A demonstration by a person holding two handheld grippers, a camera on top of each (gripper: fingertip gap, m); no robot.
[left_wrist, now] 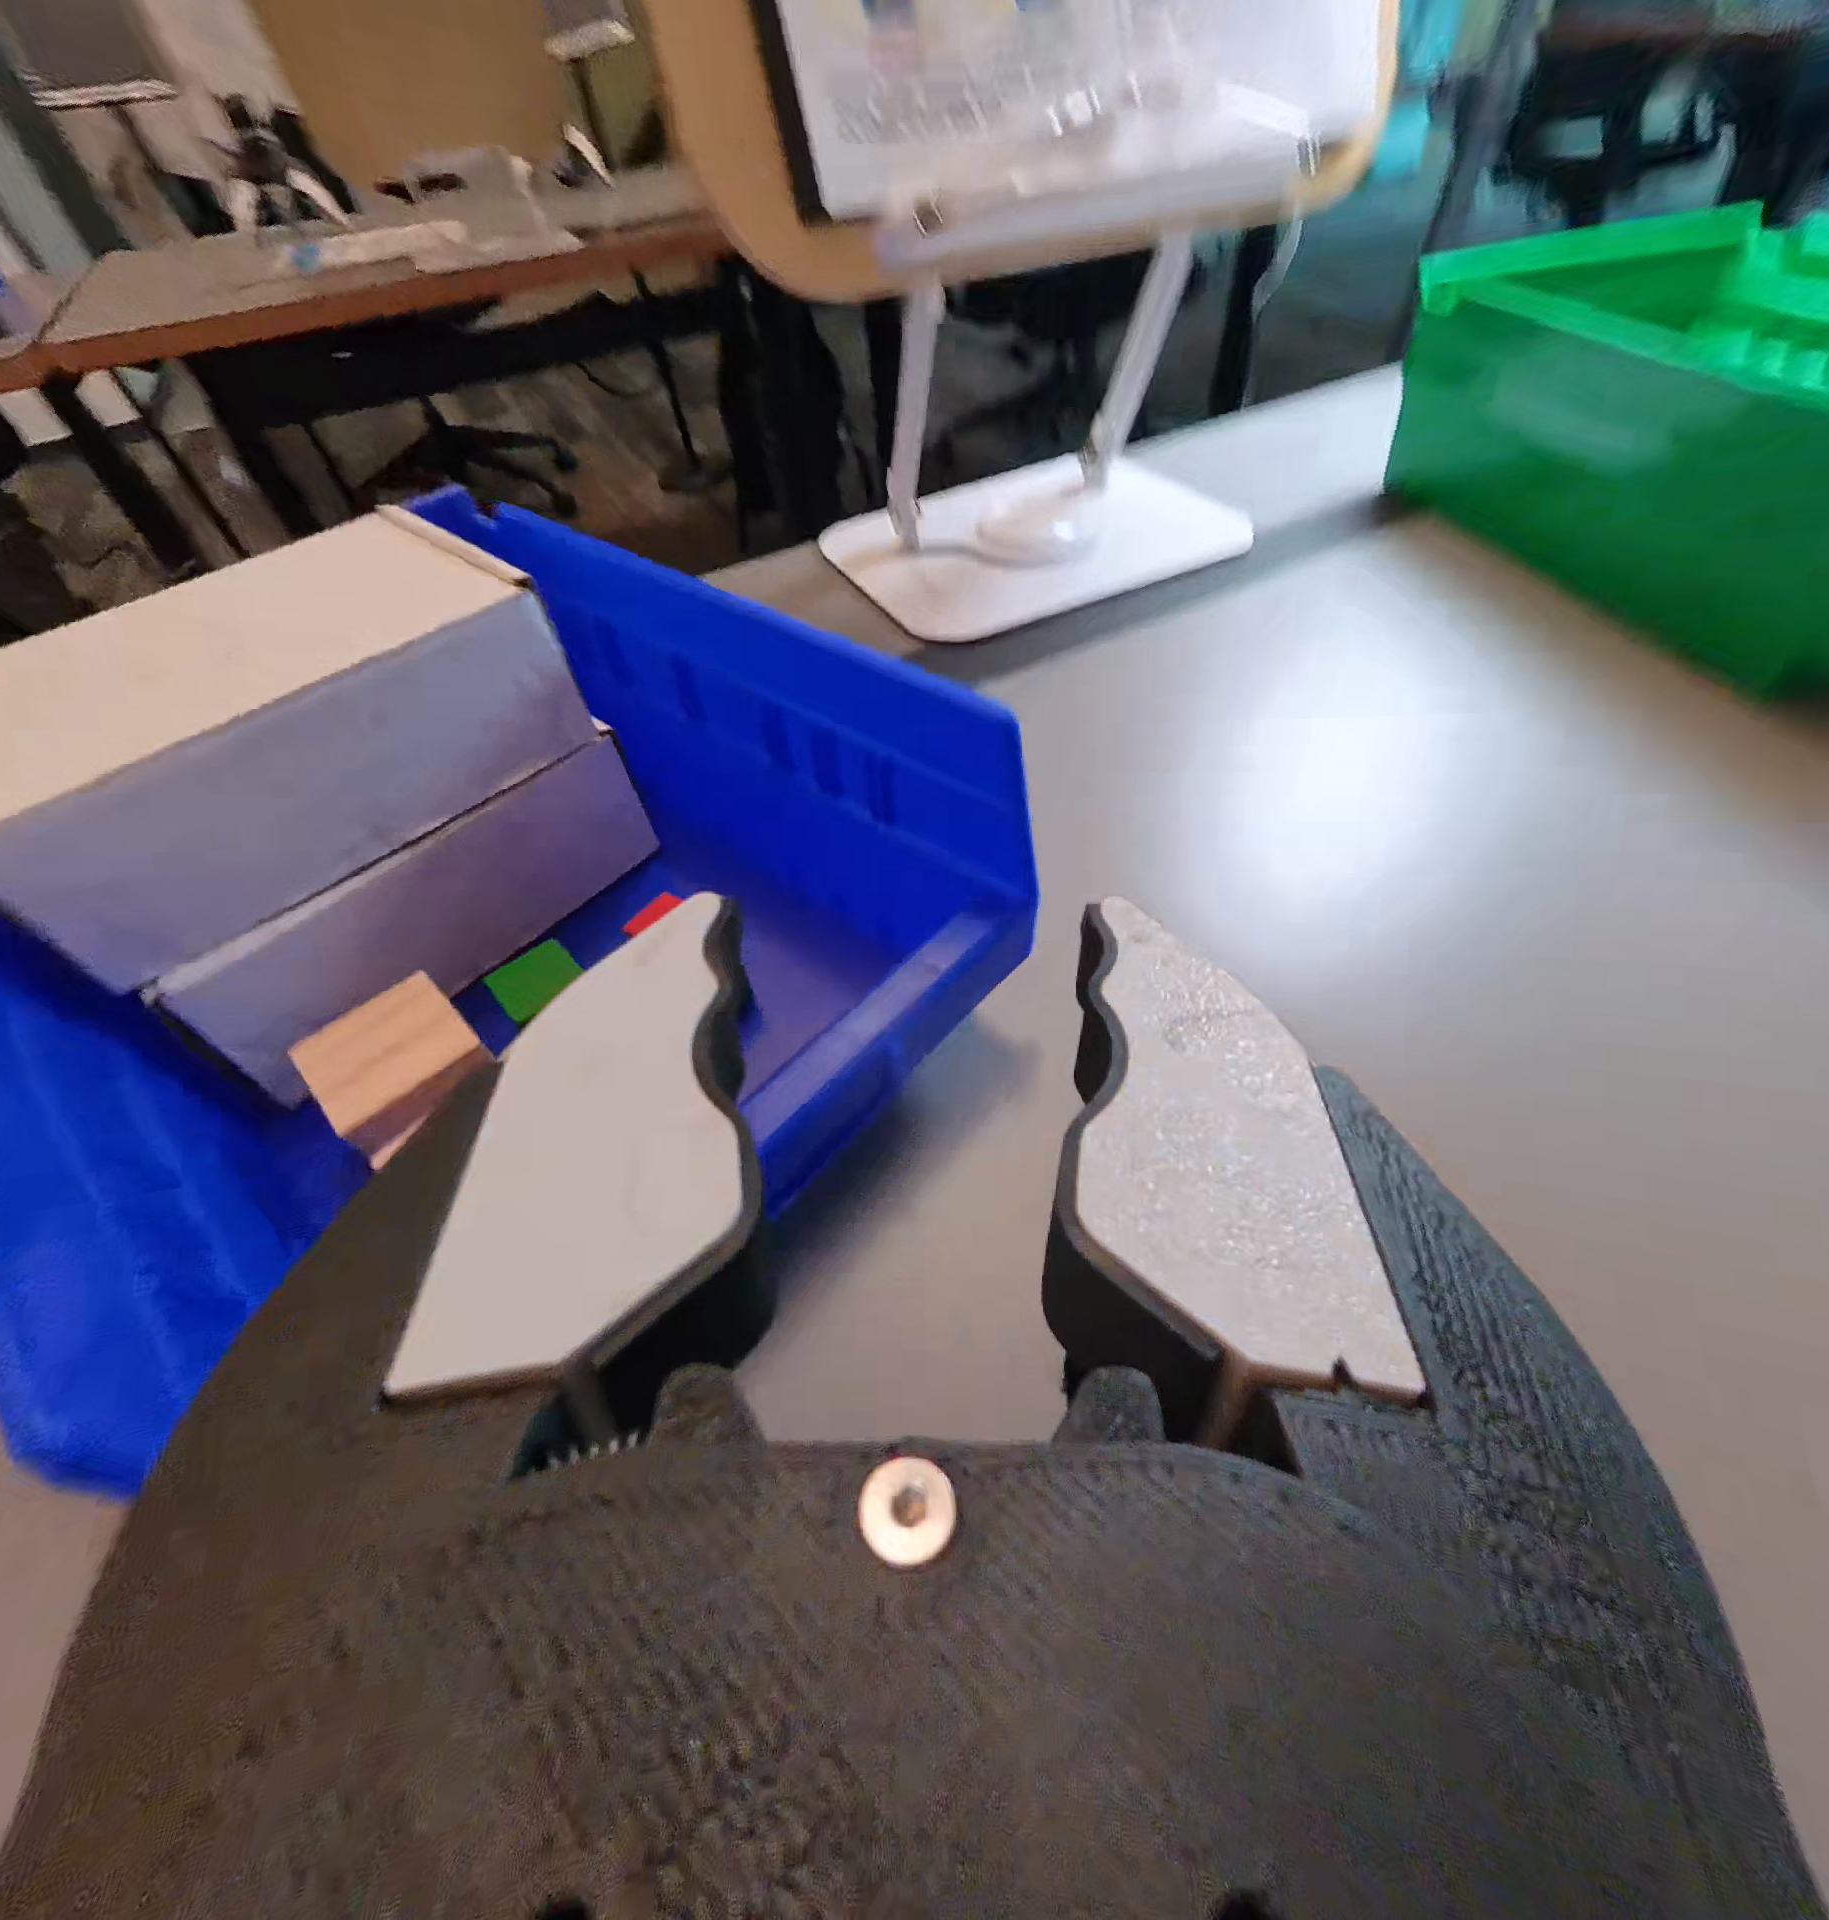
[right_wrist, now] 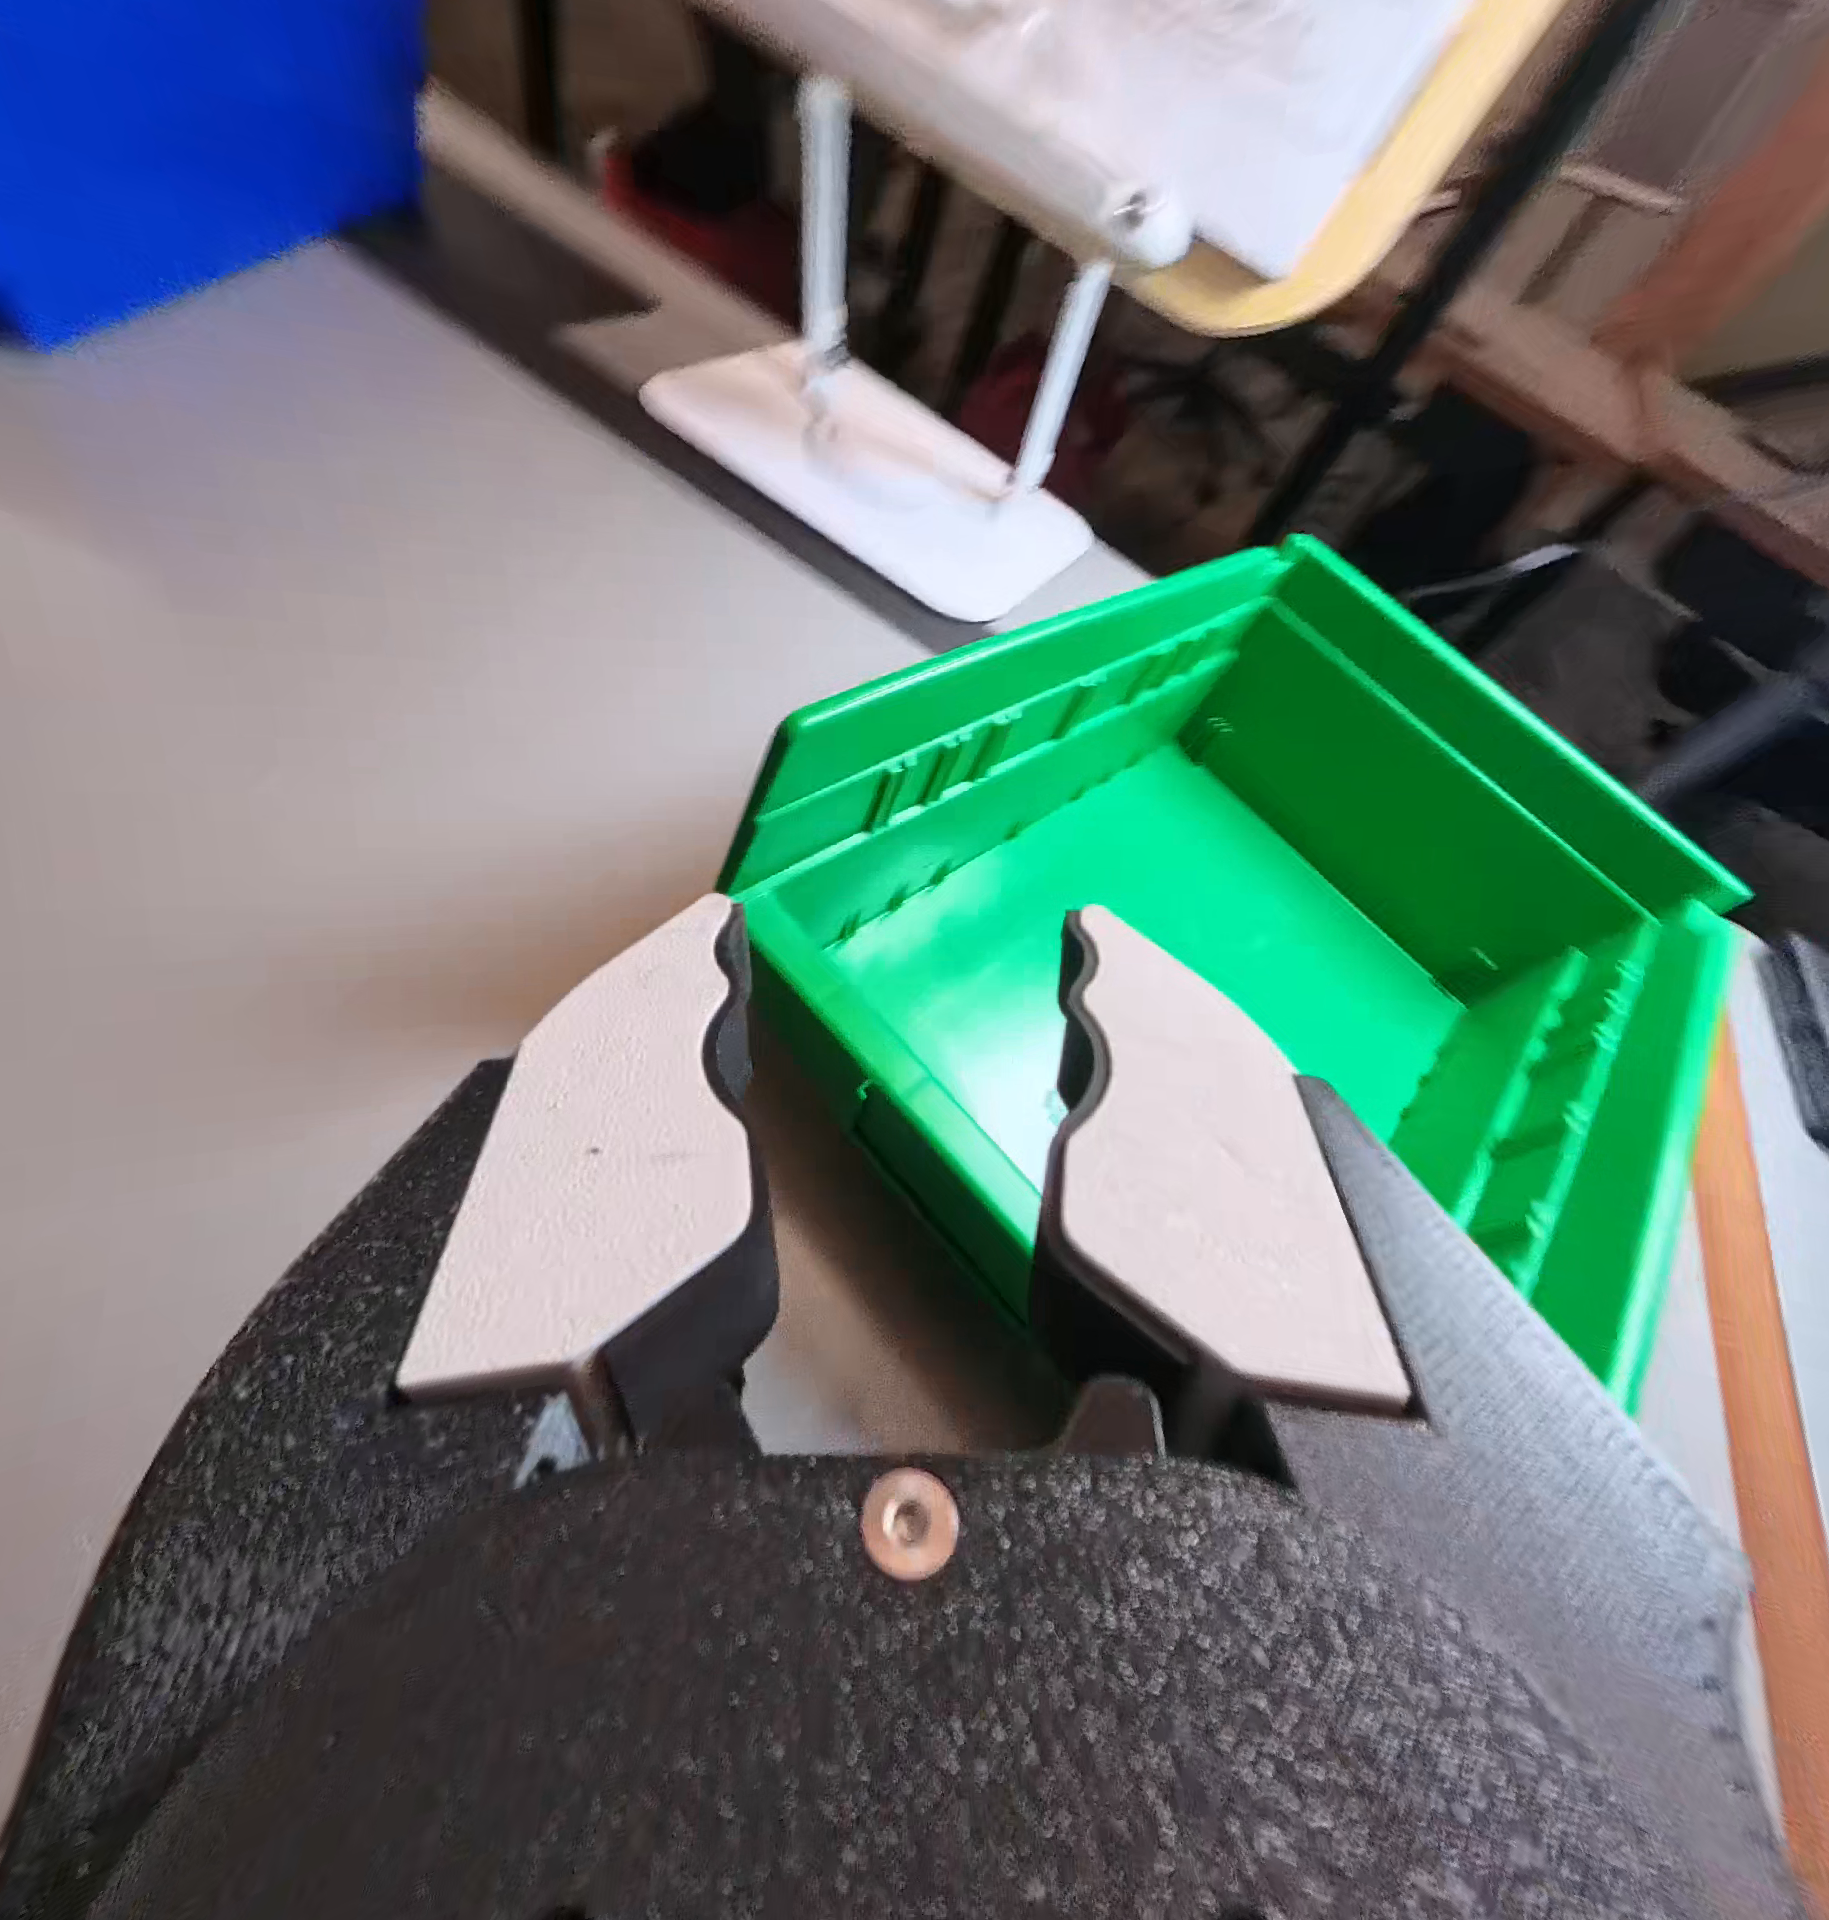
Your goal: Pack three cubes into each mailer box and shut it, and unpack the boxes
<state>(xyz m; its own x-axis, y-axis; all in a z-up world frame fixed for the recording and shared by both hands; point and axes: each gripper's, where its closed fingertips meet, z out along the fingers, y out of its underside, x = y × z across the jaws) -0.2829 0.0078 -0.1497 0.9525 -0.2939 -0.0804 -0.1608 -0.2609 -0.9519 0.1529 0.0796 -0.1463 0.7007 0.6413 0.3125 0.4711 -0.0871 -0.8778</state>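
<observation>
In the left wrist view a blue bin [left_wrist: 837,769] holds two shut white mailer boxes, the upper box [left_wrist: 245,707] stacked on the lower box [left_wrist: 422,904]. A plain wooden cube [left_wrist: 385,1055], a green cube [left_wrist: 531,977] and a red cube [left_wrist: 652,912] lie in the bin in front of the boxes. My left gripper [left_wrist: 905,914] is open and empty, over the bin's right front corner. In the right wrist view my right gripper [right_wrist: 899,920] is open and empty, over the near edge of an empty green bin [right_wrist: 1336,831].
A white stand base [left_wrist: 1035,540] with two legs holds a tilted board at the table's far edge; it also shows in the right wrist view [right_wrist: 868,468]. The green bin [left_wrist: 1637,447] stands at the right. The grey table [left_wrist: 1409,883] has a wooden right edge [right_wrist: 1762,1351]. Left tips to right tips: about 45 cm. From the left gripper's tips to the plain wooden cube [left_wrist: 385,1055] is close to 15 cm.
</observation>
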